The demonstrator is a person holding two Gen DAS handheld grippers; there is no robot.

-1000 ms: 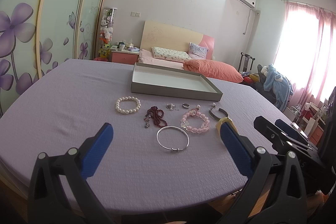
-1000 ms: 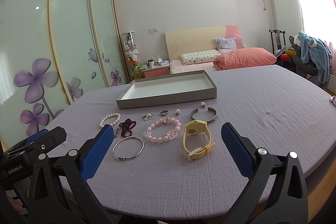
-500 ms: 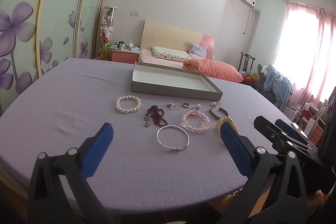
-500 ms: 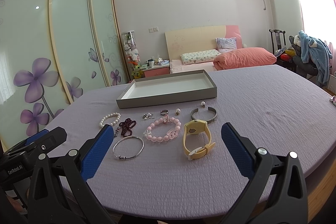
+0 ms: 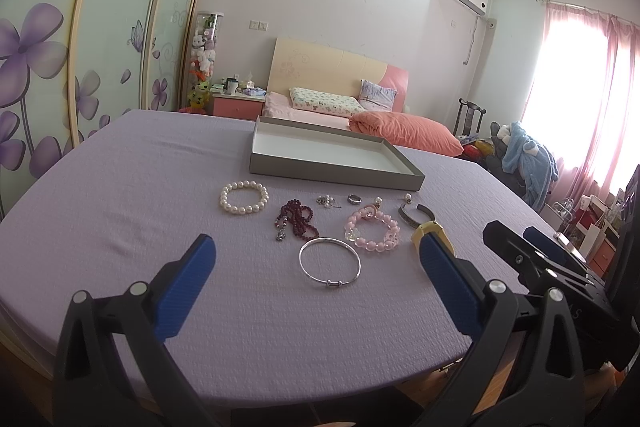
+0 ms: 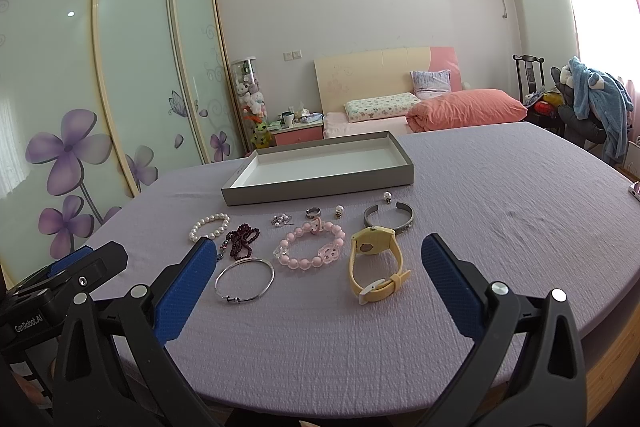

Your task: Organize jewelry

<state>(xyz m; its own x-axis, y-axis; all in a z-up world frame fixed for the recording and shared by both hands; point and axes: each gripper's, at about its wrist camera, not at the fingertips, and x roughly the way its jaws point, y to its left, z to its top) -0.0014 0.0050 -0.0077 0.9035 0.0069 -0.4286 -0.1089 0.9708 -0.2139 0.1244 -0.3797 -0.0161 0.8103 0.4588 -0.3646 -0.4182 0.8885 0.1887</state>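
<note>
On the crinkled lilac cloth of the desk [image 6: 500, 211], from left to right, lie a round pearl bracelet [image 6: 209, 225], a heap of dark red beads [image 6: 241, 241], a thin silver bangle [image 6: 244, 279], a glossy pink bead bracelet [image 6: 310, 245], a small ring [image 6: 313, 213], a rubbery yellow watch [image 6: 374, 265] and a grey metal cuff [image 6: 390, 221]; behind them sits a shallow grey cardboard tray [image 6: 320, 185] with a white floor. The left gripper [image 5: 316, 277] and right gripper [image 6: 316, 277] hang low at the near edge, ribbed blue fingers [image 6: 182, 297] spread wide and holding nothing; nothing has shifted since a second ago.
</note>
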